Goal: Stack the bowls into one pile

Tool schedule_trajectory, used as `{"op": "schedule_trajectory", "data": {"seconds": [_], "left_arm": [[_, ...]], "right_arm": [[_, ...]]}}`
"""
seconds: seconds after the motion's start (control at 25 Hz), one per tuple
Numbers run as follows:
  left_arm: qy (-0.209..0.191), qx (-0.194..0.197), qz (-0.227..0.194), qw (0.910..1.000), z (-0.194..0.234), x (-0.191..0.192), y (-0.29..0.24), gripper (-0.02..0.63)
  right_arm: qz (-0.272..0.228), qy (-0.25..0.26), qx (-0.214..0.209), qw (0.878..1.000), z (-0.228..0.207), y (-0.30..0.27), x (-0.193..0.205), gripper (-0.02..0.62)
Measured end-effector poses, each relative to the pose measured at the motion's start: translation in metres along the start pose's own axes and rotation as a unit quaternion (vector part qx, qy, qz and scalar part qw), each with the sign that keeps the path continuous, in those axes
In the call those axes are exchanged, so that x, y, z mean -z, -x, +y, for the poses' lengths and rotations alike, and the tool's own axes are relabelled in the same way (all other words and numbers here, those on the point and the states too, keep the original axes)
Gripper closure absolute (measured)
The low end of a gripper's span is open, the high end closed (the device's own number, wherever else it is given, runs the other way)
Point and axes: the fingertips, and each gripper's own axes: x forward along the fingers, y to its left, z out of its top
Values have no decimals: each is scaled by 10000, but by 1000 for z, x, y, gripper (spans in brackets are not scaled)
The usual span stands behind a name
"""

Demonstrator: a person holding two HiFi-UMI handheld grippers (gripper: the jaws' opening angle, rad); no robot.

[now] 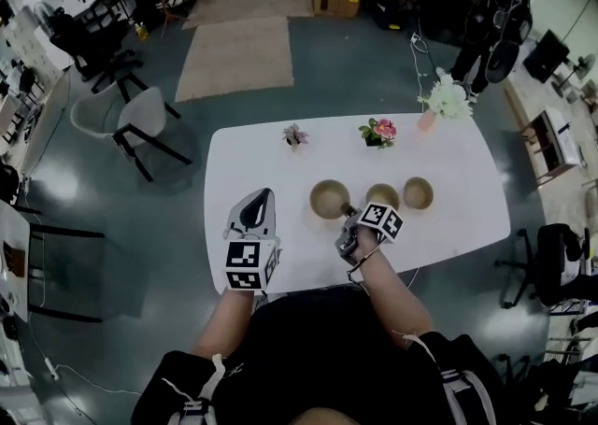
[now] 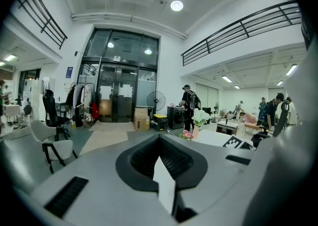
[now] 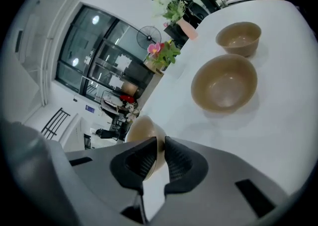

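White table (image 1: 458,227) bears three tan bowls in a row. The right gripper (image 3: 160,143) has its jaws clamped on the near rim of the left bowl (image 3: 141,133). The middle bowl (image 3: 224,83) and the right bowl (image 3: 239,37) sit apart beyond it. The left gripper (image 2: 159,139) hangs over the table's near-left part, jaws together, empty.

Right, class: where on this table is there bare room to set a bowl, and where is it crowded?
Free: the right end, past the right bowl; the left end, beside the left bowl. Crowded: around the middle bowl.
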Motion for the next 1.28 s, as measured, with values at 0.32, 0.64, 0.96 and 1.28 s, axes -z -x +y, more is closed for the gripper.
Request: {"op": "schedule_trajectory", "data": {"seconds": [0.32, 0.64, 0.96, 1.28], "left_arm": [[-163, 699, 52, 9974, -67, -6, -42, 592], [-310, 1156, 51, 9928, -123, -14, -72, 592], [-381, 1216, 61, 9918, -140, -17, -84, 592], [-390, 1158, 114, 9924, -136, -15, -82, 592]], "right_arm": [[-730, -560, -54, 9957, -33, 54, -63, 535], [-1204, -1060, 140, 9870, -83, 89, -107, 535], [-1203, -1088, 440, 9858, -115, 88, -113, 535], [-1269, -900, 692, 9854, -127, 79, -113, 531]]}}
